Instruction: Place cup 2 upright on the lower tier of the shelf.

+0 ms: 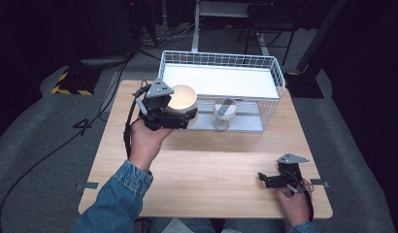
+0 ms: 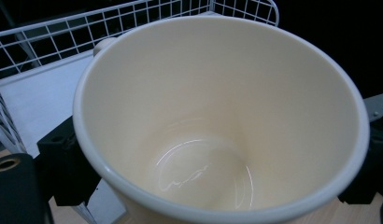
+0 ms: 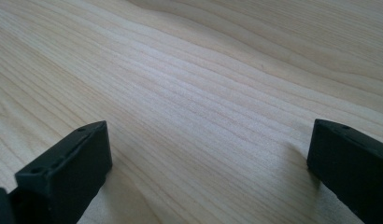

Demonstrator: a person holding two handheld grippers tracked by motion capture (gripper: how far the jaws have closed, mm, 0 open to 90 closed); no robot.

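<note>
One cream cup (image 1: 183, 98) between left gripper (image 1: 180, 116) fingers, beside rack (image 1: 221, 63)

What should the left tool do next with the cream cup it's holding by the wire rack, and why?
Probably carry the cream cup forward and up over the wire rack's rim, toward its white upper shelf. The left tool has its jaws on either side of the cup, at the rack's front left corner. The lower level already holds a small grey-striped cup. The right tool sits open on the table.
</note>
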